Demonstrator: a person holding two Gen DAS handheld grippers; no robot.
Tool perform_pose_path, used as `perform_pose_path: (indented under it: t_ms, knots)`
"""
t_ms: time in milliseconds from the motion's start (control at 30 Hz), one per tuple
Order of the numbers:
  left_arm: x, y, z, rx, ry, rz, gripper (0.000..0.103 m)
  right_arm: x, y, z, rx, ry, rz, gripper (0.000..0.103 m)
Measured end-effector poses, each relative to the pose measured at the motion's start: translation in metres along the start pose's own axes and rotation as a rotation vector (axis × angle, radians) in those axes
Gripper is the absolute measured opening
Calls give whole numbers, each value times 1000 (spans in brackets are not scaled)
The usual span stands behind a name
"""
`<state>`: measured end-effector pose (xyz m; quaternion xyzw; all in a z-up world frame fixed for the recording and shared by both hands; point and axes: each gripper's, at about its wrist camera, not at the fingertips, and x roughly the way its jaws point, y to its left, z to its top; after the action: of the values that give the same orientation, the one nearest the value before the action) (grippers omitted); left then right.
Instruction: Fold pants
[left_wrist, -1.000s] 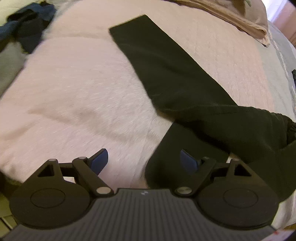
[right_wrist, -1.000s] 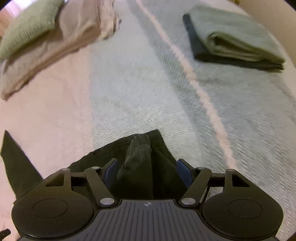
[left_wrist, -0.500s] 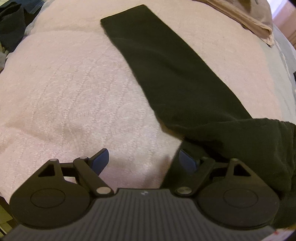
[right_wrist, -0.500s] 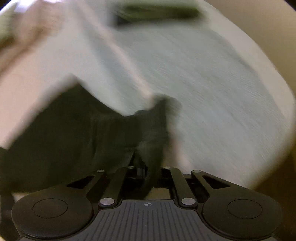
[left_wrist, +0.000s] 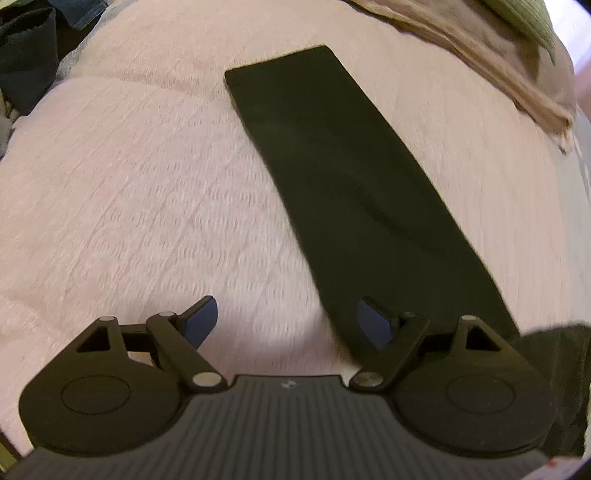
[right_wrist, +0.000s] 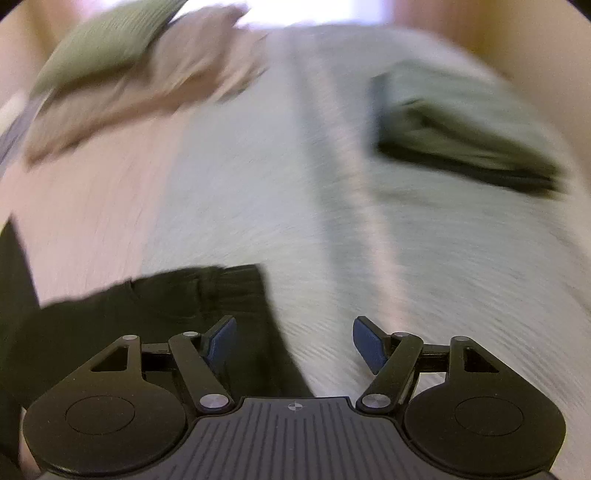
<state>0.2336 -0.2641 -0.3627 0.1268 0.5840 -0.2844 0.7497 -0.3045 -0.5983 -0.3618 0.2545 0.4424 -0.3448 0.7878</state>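
The black pants lie on the bed. One long leg (left_wrist: 351, 184) runs flat from the far middle toward the near right in the left wrist view. My left gripper (left_wrist: 288, 301) hangs open above it, its right finger over the leg's near end and its left finger over bare pink blanket. In the blurred right wrist view the waist end (right_wrist: 166, 306) lies flat at the lower left. My right gripper (right_wrist: 293, 321) is opening above the waist corner. The cloth reaches under its left finger, and neither pad presses on it.
The bed has a pink blanket (left_wrist: 129, 203) and a pale blue-grey spread (right_wrist: 443, 258). A beige folded pile (left_wrist: 480, 48) (right_wrist: 147, 85) with a green piece on top lies at the far side. A folded green garment (right_wrist: 461, 122) sits far right. Dark clothes (left_wrist: 26, 62) lie far left.
My right gripper shut on bunched waist fabric, swung it aside, then let go; the waist now lies flat. My left gripper slid along the leg, and the lower leg left its view.
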Motion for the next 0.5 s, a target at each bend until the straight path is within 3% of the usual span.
perform_pose_path:
  t_ms: [133,233,267,300,333,400,500]
  knots:
    - [7,8,18,-50,-9,-14,81,59,-7,11,-73,60,102,68]
    - [12,17,25,-70,-11,-13,81,74,-28,13,-43,83,200,69]
    - [17,21,27,-79,-7,-14,81,75,-34,15,-21,81,243,66]
    - [19,24,27,-87,0,-14,81,77,-37,16,1,84,289,51]
    - [22,26,28,-97,6,-15,81,79,-37,15,16,93,349,51]
    - [28,29,29,-112,7,-29,81,76,-35,15,12,92,347,49]
    - [33,29,35,-121,-13,-50,81,76,-39,13,12,79,336,36]
